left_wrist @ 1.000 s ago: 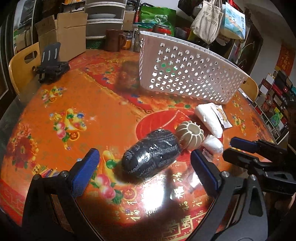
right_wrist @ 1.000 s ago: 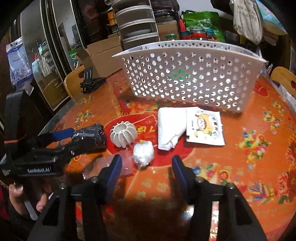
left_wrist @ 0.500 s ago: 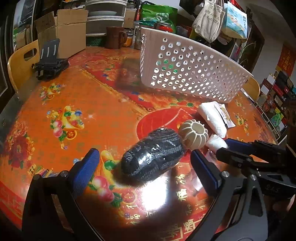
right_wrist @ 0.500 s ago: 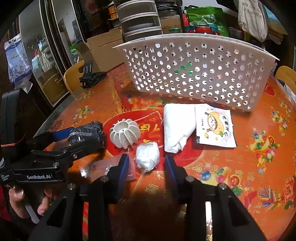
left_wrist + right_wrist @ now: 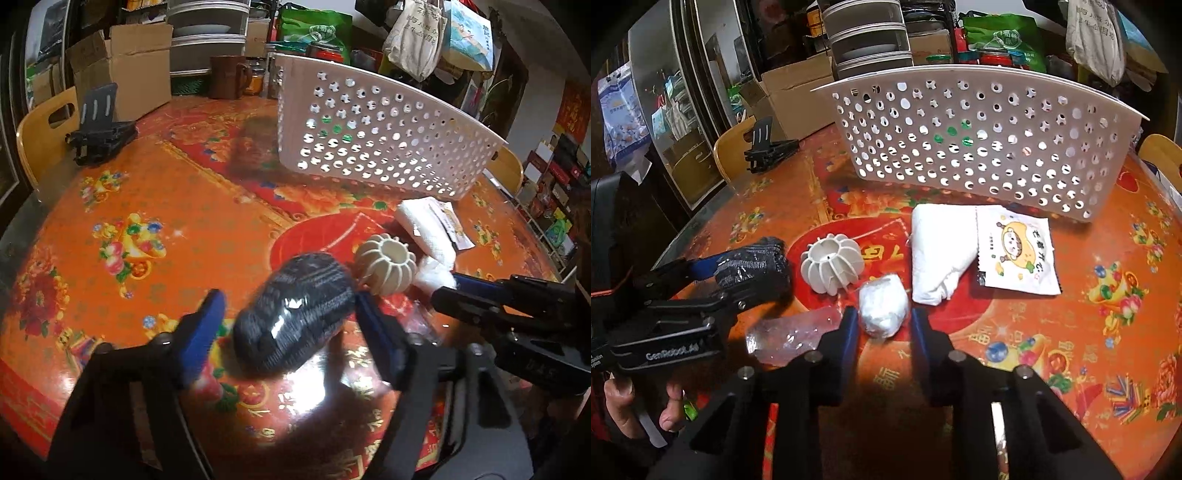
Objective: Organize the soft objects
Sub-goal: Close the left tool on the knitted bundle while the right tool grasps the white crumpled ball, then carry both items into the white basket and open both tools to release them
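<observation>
Likely light and squashy, best pinched across the middle: dark grey knitted bundle in clear film (image 5: 295,314) and small white wad in crinkly wrap (image 5: 884,308), both in front of the white perforated plastic basket (image 5: 384,140) on the surface. Left claw (image 5: 288,328) just closing, bundle between, one pad touching. Right claw (image 5: 882,332) just narrowing, straddling the wad, not yet clamped.

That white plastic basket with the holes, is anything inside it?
Through the white perforated plastic basket's holes only dark gaps and green specks show, seemingly from the green bag behind. Its open top faces away, so its contents cannot be seen.
</observation>
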The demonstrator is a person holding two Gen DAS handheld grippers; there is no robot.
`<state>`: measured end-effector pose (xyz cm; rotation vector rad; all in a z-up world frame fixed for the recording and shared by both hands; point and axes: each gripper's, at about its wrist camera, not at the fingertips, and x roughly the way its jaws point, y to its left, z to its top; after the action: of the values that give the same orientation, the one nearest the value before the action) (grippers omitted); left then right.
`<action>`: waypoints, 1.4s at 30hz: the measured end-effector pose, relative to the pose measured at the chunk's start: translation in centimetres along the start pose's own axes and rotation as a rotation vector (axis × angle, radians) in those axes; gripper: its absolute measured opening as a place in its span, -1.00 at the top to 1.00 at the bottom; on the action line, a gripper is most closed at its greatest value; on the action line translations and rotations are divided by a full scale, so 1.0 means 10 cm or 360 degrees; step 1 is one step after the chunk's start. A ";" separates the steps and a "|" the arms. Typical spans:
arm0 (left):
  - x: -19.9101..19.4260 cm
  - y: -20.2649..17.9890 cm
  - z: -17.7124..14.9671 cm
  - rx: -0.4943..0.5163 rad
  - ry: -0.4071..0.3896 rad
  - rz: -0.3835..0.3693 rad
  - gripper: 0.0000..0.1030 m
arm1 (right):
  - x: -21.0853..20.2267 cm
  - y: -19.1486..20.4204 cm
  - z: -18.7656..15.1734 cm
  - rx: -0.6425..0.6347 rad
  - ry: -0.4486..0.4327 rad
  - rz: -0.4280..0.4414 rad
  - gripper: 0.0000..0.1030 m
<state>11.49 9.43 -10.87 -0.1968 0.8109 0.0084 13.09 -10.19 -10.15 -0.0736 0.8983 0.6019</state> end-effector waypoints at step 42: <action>-0.66 -0.60 0.88 0.0141 -0.0260 -0.0121 0.06 | -1.16 -0.62 0.36 0.0016 -0.0356 -0.0086 0.54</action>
<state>13.76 5.53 0.82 -0.1411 0.6389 -0.0818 13.45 -19.58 -0.29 -0.0206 0.6804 0.5435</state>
